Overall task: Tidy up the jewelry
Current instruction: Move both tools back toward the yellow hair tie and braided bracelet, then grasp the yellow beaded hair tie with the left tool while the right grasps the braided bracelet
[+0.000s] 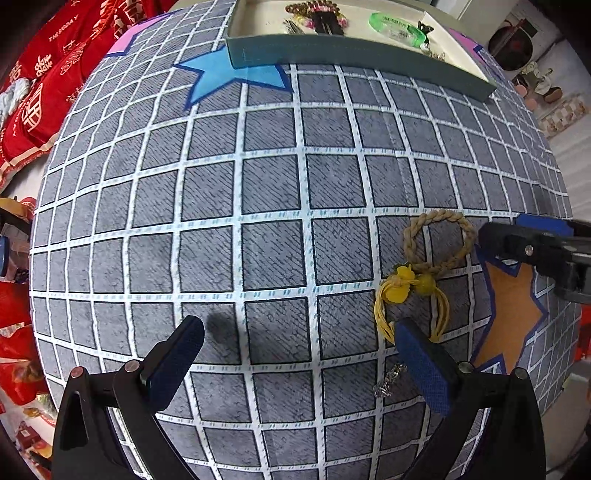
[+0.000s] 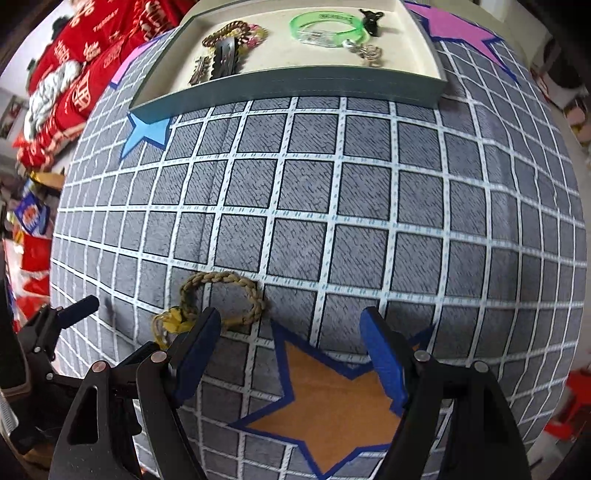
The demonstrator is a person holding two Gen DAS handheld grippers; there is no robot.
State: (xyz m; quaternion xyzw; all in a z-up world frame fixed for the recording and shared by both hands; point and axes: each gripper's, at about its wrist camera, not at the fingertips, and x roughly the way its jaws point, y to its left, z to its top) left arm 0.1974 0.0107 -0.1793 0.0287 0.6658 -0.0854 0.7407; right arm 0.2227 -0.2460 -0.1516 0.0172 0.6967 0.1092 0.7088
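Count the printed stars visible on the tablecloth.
4: orange star under the right tongs, blue star under the tray's corner, pink star far right, pink one far left. More may be hidden.

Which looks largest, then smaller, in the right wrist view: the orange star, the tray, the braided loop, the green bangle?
1. tray
2. orange star, though it lies nearest the camera, which enlarges it
3. braided loop and green bangle: they look alike, and the bangle lies farther away, so unranked

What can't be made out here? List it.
- Yellow cord loops of the braided bracelet: lower part behind the left gripper finger, left wrist view.
- Small silver chain: too small to identify.
- Tray: far side cut off by the top edge, right wrist view.
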